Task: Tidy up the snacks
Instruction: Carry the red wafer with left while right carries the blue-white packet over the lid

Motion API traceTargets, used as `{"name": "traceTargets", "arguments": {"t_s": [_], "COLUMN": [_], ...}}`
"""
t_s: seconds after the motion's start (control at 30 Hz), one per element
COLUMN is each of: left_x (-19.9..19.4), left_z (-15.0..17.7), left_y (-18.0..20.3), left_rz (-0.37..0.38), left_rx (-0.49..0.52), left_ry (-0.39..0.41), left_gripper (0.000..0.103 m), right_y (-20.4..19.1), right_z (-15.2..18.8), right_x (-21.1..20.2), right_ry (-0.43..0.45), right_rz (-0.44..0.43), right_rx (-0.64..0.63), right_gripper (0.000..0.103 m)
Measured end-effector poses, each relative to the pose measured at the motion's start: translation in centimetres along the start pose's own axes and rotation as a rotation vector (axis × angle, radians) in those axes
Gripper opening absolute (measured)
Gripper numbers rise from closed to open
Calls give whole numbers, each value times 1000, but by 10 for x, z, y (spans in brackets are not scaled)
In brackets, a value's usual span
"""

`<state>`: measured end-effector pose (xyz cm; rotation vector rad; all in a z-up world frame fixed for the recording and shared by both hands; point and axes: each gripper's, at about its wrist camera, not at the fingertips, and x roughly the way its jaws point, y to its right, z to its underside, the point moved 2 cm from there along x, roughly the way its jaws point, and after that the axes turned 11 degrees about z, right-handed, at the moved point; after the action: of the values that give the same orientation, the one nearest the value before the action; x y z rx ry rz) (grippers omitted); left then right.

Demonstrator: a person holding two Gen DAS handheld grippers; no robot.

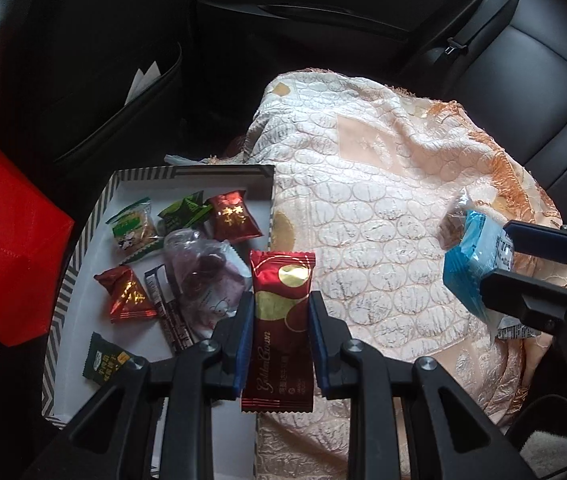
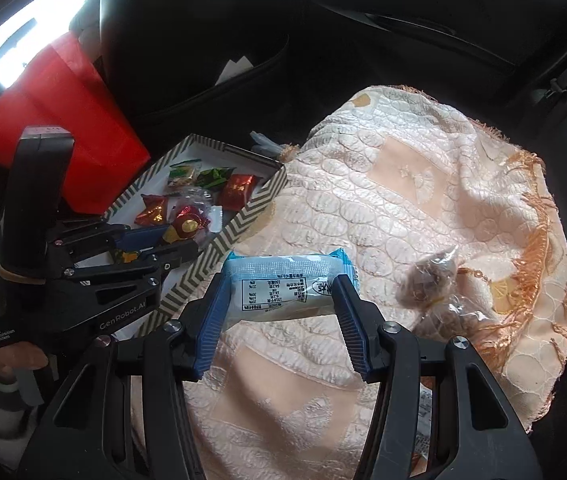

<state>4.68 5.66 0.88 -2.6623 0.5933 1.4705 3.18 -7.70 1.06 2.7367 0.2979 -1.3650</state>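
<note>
Left wrist view: the left gripper (image 1: 281, 334) pinches a red bar (image 1: 279, 320) by its long sides, hanging at the box (image 1: 187, 172) edge, over the blanket (image 1: 383, 220). Best carry it further over the tray's bare floor before letting go.

Right wrist view: the right gripper (image 2: 279, 312) clamps a blue packet (image 2: 283, 288) by its ends, above the blanket and just beside the box; swing it over the striped wall, clear of the other gripper.
</note>
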Motion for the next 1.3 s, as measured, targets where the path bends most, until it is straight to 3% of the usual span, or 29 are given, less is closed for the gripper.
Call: {"name": "traceTargets", "arguments": {"t_s": [0.53,1.3], "left_x": [-14,13], "left_z": [15,36], "left_y": [-59,-121], "left_rz": [-68,-137], "left_rx": [-115,-247], "left_ry": [15,-45], "left_gripper": [28,28], "right_y": [-54,-98], "right_z": [-16,-40], "right_x": [19,71], "right_ry": [-17,-67], "right_rz": [-50,-82], "right_rx": [-90,-151], "right_gripper": [53,53]}}
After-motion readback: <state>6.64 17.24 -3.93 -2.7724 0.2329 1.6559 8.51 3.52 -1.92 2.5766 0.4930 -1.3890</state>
